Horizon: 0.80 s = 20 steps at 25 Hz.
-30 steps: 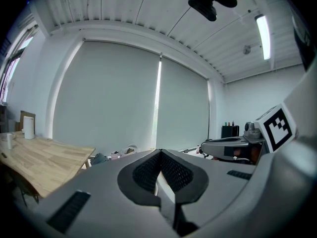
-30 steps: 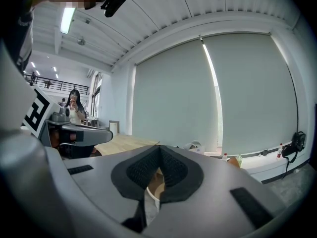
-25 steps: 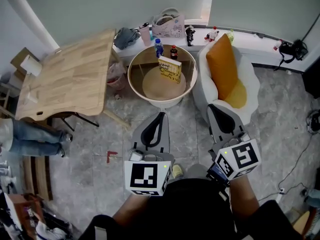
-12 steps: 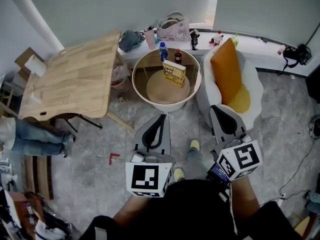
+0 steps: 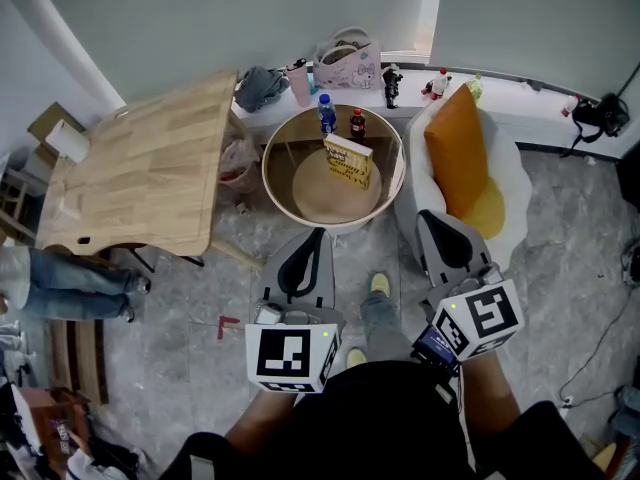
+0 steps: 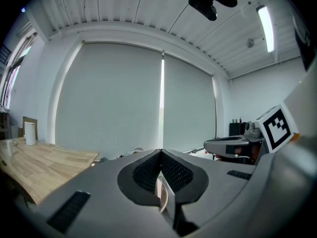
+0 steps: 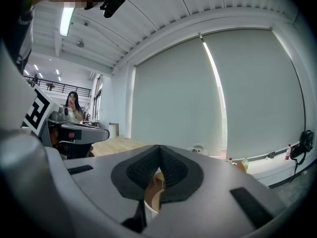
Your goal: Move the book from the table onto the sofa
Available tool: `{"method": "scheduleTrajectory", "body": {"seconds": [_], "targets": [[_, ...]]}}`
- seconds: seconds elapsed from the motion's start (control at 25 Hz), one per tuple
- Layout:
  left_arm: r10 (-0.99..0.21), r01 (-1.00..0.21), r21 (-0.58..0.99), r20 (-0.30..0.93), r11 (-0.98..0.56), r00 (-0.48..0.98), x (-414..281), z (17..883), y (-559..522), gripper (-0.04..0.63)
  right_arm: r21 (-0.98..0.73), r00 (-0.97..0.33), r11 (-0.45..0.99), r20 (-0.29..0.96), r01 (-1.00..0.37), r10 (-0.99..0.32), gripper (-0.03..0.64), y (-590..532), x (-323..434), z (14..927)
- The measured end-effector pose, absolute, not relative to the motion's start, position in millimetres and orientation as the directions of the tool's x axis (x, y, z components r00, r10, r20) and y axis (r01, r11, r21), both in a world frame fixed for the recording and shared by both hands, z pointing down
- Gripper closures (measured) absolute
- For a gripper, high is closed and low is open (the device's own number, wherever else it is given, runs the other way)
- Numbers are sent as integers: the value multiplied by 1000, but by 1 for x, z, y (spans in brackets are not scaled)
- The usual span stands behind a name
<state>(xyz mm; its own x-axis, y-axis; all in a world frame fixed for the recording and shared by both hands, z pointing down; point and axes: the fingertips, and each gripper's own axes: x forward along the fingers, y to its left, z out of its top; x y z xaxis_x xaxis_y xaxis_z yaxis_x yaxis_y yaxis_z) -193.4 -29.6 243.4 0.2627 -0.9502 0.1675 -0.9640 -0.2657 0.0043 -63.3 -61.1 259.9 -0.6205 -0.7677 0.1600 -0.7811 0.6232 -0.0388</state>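
Observation:
A yellow book (image 5: 348, 160) stands upright on the round glass-topped table (image 5: 283, 138) in the head view. To the table's right is the white sofa chair (image 5: 507, 173) with an orange cushion (image 5: 455, 153). My left gripper (image 5: 319, 233) hangs over the floor just short of the table's near rim, shut and empty. My right gripper (image 5: 431, 216) is near the sofa's front edge, also shut and empty. In the left gripper view the left gripper (image 6: 161, 151) shows its jaws meeting at the tip. The right gripper (image 7: 158, 147) looks the same in the right gripper view.
A blue bottle (image 5: 327, 114) and a dark bottle (image 5: 358, 123) stand behind the book. A wooden table (image 5: 140, 168) fills the left. A bag (image 5: 348, 63) and small items line the window ledge. A seated person's legs (image 5: 70, 286) are at far left. My shoe (image 5: 379, 285) is between the grippers.
Both grippers have moved forward toward the round table and sofa, which now lie closer. A foot has stepped forward between them. The jaws stay shut.

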Motion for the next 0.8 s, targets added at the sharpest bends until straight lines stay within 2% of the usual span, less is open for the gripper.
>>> {"method": "scheduleTrajectory", "body": {"seconds": [0.8], "targets": [[-940, -971, 1, 250, -237, 230, -183, 258, -209, 588, -137, -665, 652, 202, -746, -719, 609, -240, -61, 284]]}}
